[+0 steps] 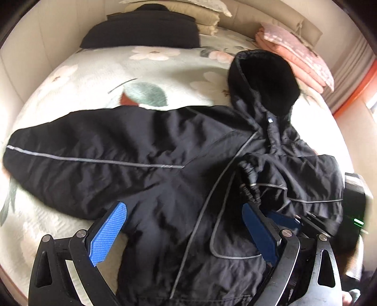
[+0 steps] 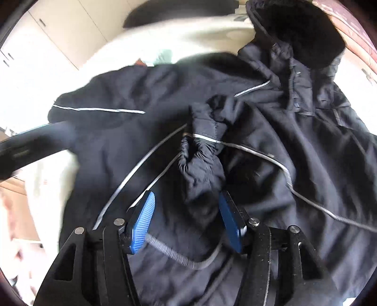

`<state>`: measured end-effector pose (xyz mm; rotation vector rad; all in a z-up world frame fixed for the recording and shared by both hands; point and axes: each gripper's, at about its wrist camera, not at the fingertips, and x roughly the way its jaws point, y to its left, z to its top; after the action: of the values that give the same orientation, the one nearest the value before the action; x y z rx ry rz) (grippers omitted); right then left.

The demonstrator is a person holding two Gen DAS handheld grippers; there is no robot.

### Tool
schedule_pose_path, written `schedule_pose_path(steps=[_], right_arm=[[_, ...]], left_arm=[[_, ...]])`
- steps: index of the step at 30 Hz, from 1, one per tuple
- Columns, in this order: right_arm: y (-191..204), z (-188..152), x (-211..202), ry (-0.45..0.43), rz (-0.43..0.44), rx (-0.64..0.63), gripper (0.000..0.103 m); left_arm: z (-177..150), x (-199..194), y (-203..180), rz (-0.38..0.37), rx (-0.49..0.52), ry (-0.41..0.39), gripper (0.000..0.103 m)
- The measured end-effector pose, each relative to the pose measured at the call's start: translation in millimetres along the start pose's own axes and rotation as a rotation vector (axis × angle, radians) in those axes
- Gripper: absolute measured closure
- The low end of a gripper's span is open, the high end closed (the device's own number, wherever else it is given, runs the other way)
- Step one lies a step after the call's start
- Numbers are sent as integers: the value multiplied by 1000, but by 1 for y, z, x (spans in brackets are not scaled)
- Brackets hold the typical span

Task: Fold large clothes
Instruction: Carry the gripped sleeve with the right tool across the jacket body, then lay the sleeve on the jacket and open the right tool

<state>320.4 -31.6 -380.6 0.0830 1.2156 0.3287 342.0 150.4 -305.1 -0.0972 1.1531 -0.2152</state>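
A black hooded jacket (image 1: pixel 146 150) with thin grey reflective piping lies spread on a floral bedspread (image 1: pixel 99 77). One sleeve stretches out to the left. The other sleeve is folded across the chest, its gathered cuff (image 1: pixel 249 179) near the middle. The hood (image 1: pixel 264 82) points away. My left gripper (image 1: pixel 186 226) is open just above the jacket's lower body. My right gripper (image 2: pixel 186 216) is open, with the folded sleeve's cuff (image 2: pixel 202 164) lying between and just beyond its blue pads. The jacket (image 2: pixel 294 141) fills the right wrist view.
Folded dark clothes (image 1: pixel 141 30) and cream bedding (image 1: pixel 202 18) lie at the bed's far end. A folded pink blanket (image 1: pixel 294 54) lies at the far right. The right gripper's body (image 1: pixel 353 211) shows at the right edge. White cabinets (image 2: pixel 47 35) stand beyond the bed.
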Motion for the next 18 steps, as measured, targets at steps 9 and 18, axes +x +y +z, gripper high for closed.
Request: schedule_pose_path(steps=[9,18], right_arm=[[-119,-33,-82,-118,-309,237,73],[-153,-65,-9,-10,-240,317,81]], left_arm=[[10,62,-63,-256,94,122,11],[8,131,-84,-304,79,229,78]])
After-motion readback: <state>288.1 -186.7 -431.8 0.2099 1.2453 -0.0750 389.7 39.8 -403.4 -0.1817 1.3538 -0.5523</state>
